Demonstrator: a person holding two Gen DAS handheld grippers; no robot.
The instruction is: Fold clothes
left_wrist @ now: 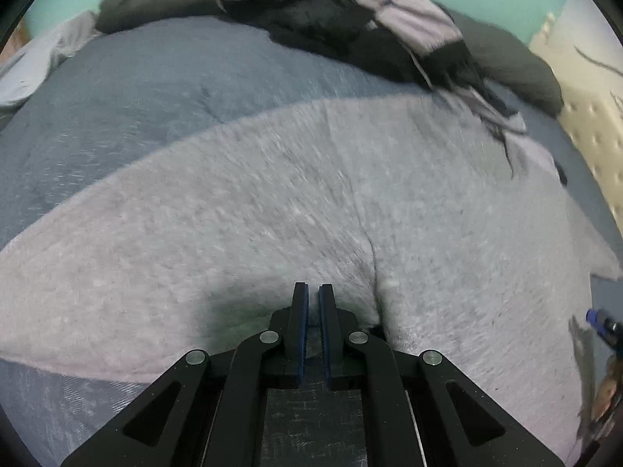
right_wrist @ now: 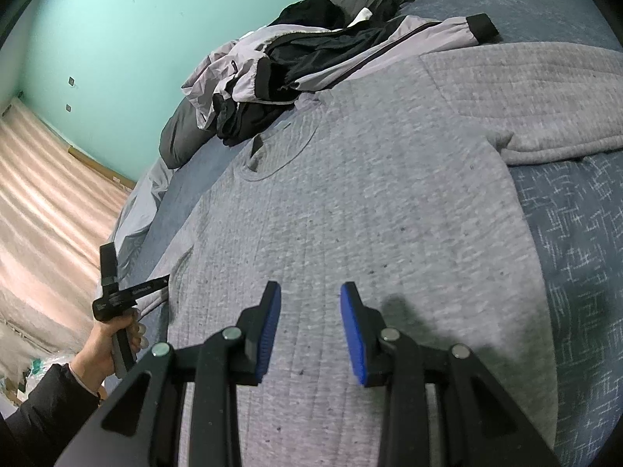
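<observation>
Low over the grey sweatshirt (right_wrist: pixel 350 194), left tongs (left_wrist: pixel 313 292) clenched on its edge (right tongs (right_wrist: pixel 310 292) released).

1. The left wrist view is smeared by motion blur; the knit of the grey sweater (left_wrist: pixel 296 202) cannot be made out there.
2. Whether the left gripper (left_wrist: pixel 313 292), its pads almost together, pinches any cloth cannot be told.
3. A small blue-and-black object (left_wrist: pixel 601 321) at the right edge is cut off and unidentifiable.
4. The sweater's right sleeve (right_wrist: pixel 545 89) runs out of the right wrist picture.
5. The lilac-and-black jacket (right_wrist: pixel 311 58) hides part of the sweater's shoulder.
6. In the right wrist view, the left hand (right_wrist: pixel 105 346) covers the handle it grips.
</observation>
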